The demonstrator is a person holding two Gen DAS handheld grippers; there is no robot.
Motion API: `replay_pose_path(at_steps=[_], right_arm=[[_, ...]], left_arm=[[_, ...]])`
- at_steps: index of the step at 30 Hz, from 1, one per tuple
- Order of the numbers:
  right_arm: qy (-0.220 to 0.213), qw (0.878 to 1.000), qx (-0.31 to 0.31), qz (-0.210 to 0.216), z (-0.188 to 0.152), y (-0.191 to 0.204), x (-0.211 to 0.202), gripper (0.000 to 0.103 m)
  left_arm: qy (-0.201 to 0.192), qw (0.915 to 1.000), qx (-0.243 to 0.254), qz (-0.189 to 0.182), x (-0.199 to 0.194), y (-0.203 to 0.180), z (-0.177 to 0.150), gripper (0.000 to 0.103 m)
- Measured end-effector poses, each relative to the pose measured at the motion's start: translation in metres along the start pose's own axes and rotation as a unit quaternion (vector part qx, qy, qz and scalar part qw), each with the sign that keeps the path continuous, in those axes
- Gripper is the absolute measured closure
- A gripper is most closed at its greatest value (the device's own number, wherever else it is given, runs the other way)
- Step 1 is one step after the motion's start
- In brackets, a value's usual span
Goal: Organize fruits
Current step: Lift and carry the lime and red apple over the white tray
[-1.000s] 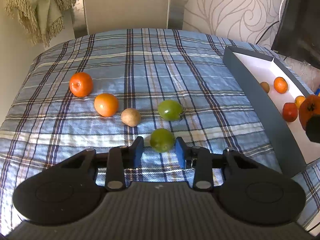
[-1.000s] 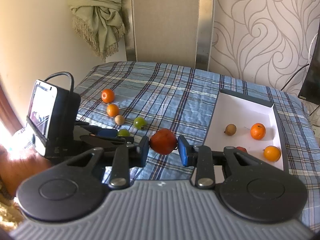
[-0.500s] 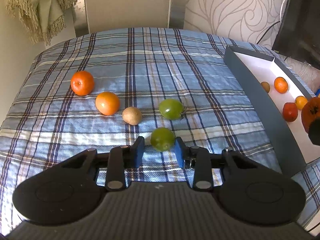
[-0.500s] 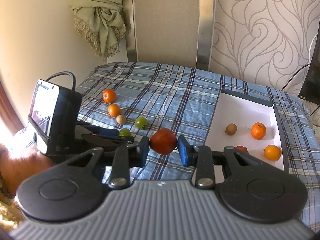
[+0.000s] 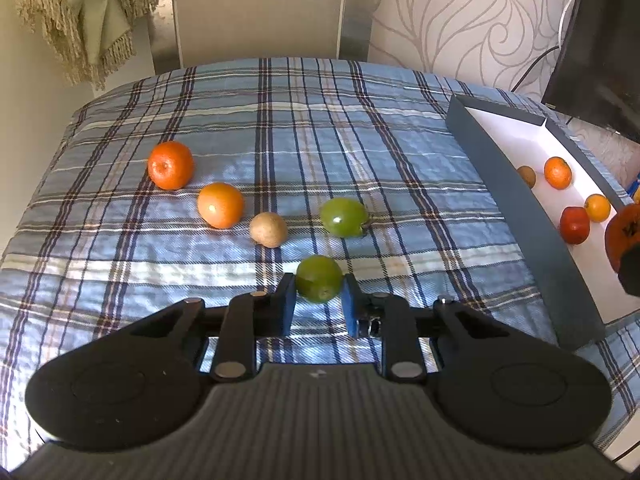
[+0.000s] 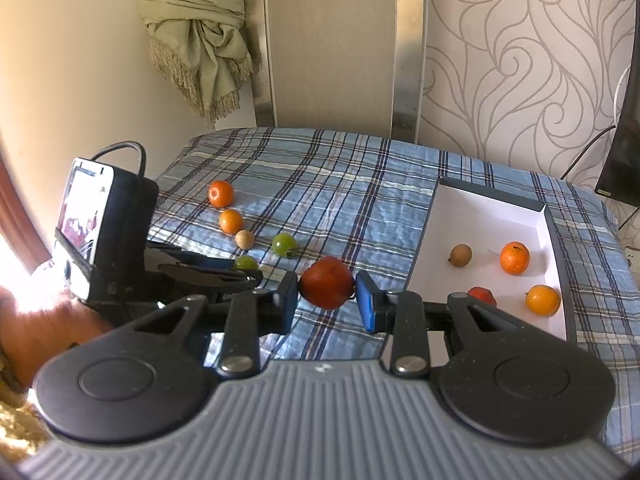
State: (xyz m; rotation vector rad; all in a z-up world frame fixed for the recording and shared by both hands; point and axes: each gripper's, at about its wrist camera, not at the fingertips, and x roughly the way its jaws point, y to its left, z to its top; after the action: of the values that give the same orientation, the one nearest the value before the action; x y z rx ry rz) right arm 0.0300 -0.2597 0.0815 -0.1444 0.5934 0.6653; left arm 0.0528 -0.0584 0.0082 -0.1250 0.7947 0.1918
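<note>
The left gripper (image 5: 318,300) pinches a green fruit (image 5: 319,278) on the bed's near edge, the box (image 5: 520,216) lying to its right.

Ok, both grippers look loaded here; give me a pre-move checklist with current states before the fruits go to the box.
1. Left gripper shut on the green fruit; its jaws have just closed: ok.
2. Right gripper shut on the red fruit: ok.
3. Box has bare floor for more fruit: ok.
4. Green fruit lifted clear of the plaid cloth: cannot tell.
5. Red fruit above the box: not ok, it is beside the near wall, over the cloth.
6. All loose fruit gathered: not ok, four remain on the cloth.
</note>
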Motion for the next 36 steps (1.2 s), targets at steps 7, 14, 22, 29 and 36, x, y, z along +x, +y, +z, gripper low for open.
replay_pose_path(at_steps=[7, 14, 22, 29, 36], right_arm=[[-0.002, 1.000, 0.007, 0.004, -0.002, -0.001, -0.002, 0.069], [-0.007, 1.000, 0.012, 0.007, -0.004, -0.001, -0.005, 0.069], [-0.017, 1.000, 0.021, 0.004, -0.005, -0.005, -0.011, 0.069], [-0.027, 0.999, 0.027, 0.002, -0.004, -0.008, -0.015, 0.069], [-0.030, 0.999, 0.033, -0.005, -0.005, -0.012, -0.018, 0.069]], left_arm=[[-0.009, 0.9999, -0.003, 0.009, -0.011, 0.003, 0.004, 0.075], [-0.012, 0.9999, -0.001, 0.012, -0.017, 0.002, 0.006, 0.075], [-0.016, 0.9997, 0.008, 0.014, -0.020, -0.002, 0.011, 0.075], [-0.023, 0.9995, 0.020, 0.009, -0.024, -0.011, 0.019, 0.075], [-0.022, 0.9993, 0.031, -0.001, -0.022, -0.021, 0.024, 0.075]])
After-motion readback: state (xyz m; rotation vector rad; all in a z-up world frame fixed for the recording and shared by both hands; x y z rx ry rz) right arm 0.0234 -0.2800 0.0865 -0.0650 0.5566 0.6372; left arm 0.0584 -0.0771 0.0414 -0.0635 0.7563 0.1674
